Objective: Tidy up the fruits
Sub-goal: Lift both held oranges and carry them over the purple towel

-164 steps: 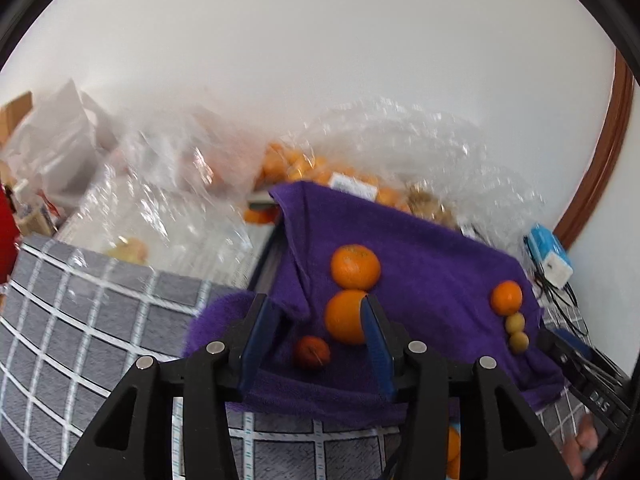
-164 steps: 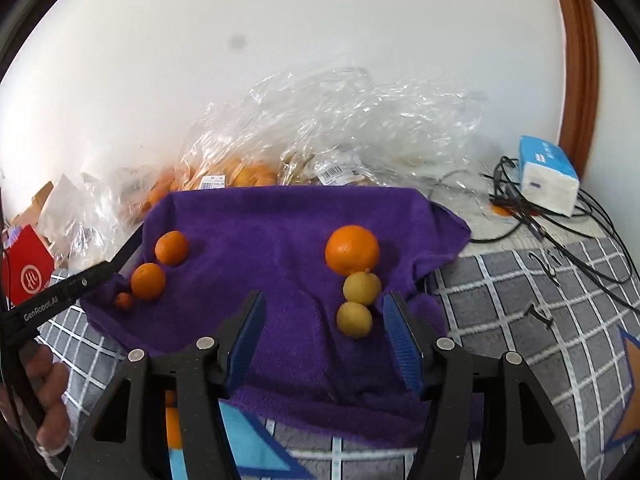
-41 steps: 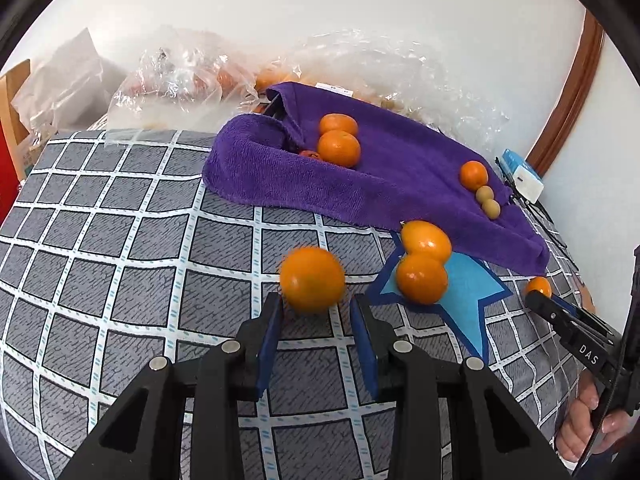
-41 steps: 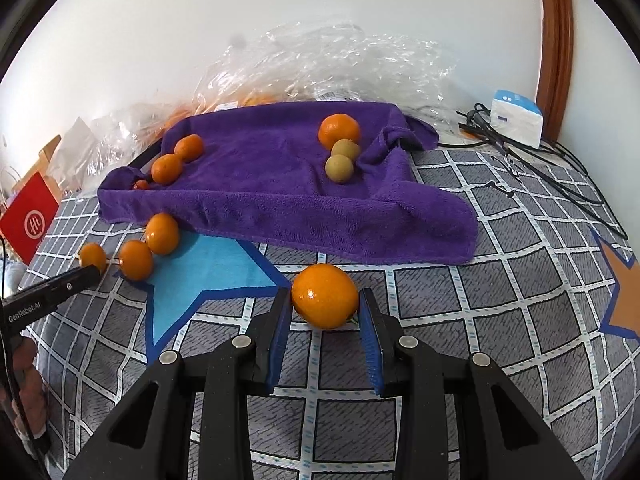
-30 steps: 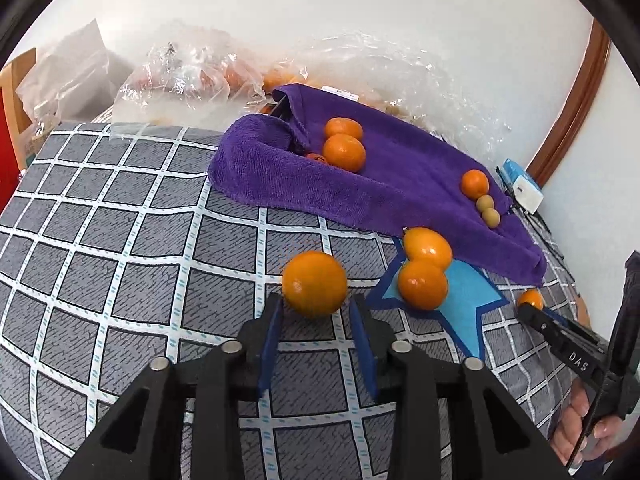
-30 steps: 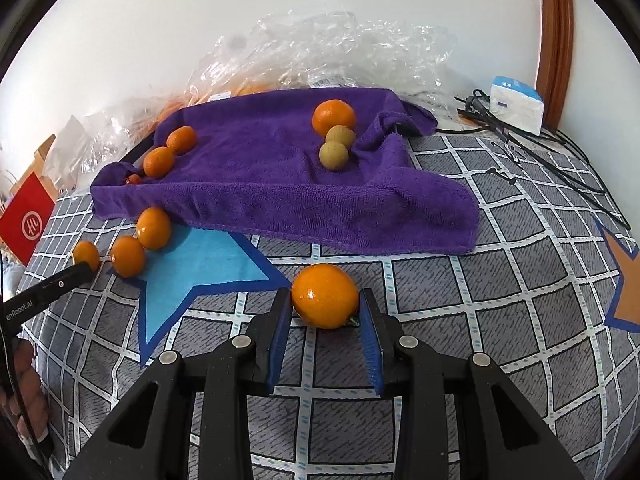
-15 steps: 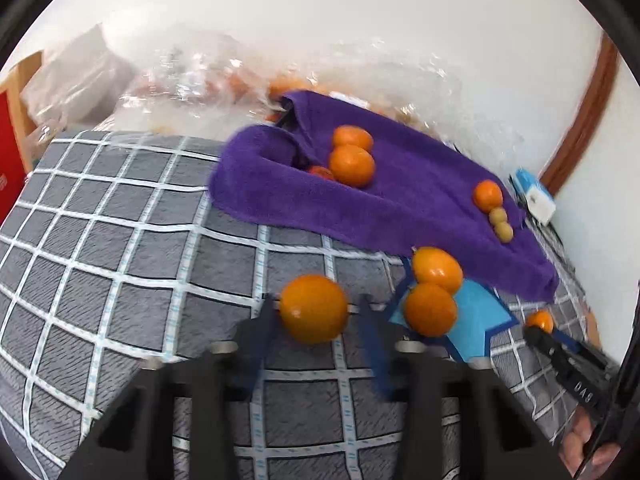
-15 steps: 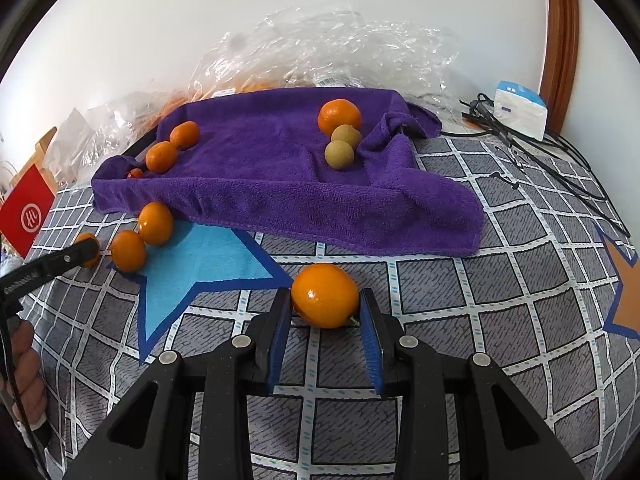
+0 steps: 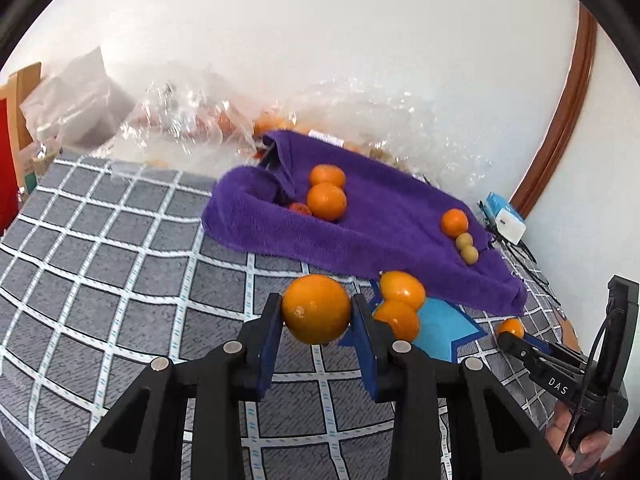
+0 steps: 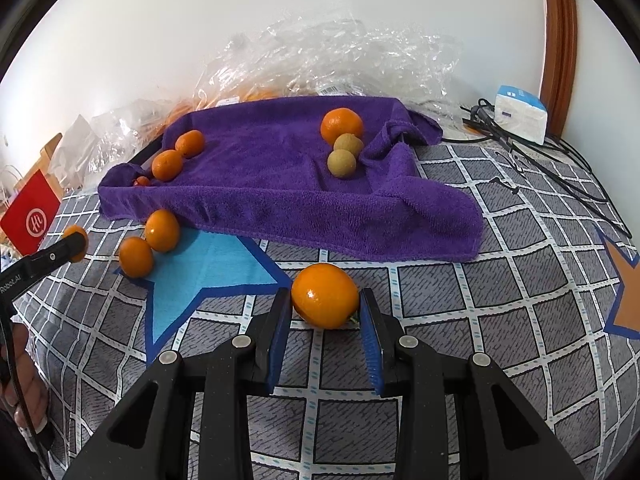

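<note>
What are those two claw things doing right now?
Left gripper: shut on an orange.
Right gripper: shut on another orange.

Two low wrist views, shared towel [image 9: 380, 220]

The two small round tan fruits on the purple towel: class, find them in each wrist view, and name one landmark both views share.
Left wrist view: the two small round tan fruits sit right of centre, just below a small orange.
Right wrist view: they sit above centre, just below an orange.
Shared landmark: the purple towel.
</note>
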The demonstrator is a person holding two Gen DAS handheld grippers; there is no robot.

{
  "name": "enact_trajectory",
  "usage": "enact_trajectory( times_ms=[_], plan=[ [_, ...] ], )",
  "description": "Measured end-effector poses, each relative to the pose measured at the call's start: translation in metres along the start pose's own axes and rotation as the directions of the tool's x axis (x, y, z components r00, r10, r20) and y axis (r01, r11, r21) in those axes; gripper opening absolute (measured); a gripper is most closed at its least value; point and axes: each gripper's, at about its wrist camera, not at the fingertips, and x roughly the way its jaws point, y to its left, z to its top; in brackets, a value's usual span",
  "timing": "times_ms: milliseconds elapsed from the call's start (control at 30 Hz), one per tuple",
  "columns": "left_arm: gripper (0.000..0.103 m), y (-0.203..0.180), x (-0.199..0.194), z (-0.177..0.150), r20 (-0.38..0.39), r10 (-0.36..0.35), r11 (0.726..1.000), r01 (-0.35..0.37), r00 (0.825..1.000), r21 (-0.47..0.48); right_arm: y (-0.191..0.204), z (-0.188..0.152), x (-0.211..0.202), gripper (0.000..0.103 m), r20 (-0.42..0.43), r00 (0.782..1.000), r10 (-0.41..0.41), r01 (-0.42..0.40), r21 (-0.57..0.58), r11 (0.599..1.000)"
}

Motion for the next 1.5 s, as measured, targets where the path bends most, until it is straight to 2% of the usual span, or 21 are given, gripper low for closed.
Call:
enact_trajectory(
  times_ms=[167, 467, 667, 867, 1167, 1300, 1500],
  plan=[
    [0.032, 0.005, -0.011, 0.002, 0.038, -0.017, 1.0, 0.018, 0.999, -0.011, -0.006, 0.0, 0.0, 0.034, -0.003, 1.0, 0.024, -0.024, 0.024, 0.999],
    [0.032, 0.008, -0.019, 0.002, 0.062, -0.017, 1.0, 0.018, 0.998, -0.019, -0.009, 0.005, -0.013, 0.034, 0.003, 1.0, 0.008, -0.008, 0.045, 0.999],
    [0.032, 0.015, -0.028, 0.009, 0.047, 0.016, 0.999, -0.014, 0.999, -0.045, -0.006, 0.024, -0.03, 0.034, 0.038, 0.999, -0.001, 0.0, 0.022, 1.0],
    [0.032, 0.017, -0.044, 0.033, 0.073, 0.065, 0.998, -0.064, 0.995, -0.016, 0.0, 0.052, -0.032, 0.034, 0.067, 0.998, -0.001, 0.001, -0.003, 1.0],
    [0.032, 0.02, -0.048, 0.067, 0.085, 0.084, 0.996, -0.08, 0.993, -0.041, -0.009, 0.088, -0.008, 0.034, 0.051, 0.999, 0.011, -0.013, 0.041, 0.999],
    [0.032, 0.015, -0.045, 0.076, 0.085, 0.09, 0.996, -0.088, 0.992, -0.025, -0.012, 0.096, 0.015, 0.034, 0.009, 1.0, 0.014, -0.014, 0.039, 0.999],
    [0.032, 0.004, -0.024, 0.083, 0.061, 0.102, 0.995, -0.101, 0.993, -0.005, -0.015, 0.092, 0.05, 0.034, -0.064, 0.998, 0.022, -0.019, 0.043, 0.999]
  ],
)
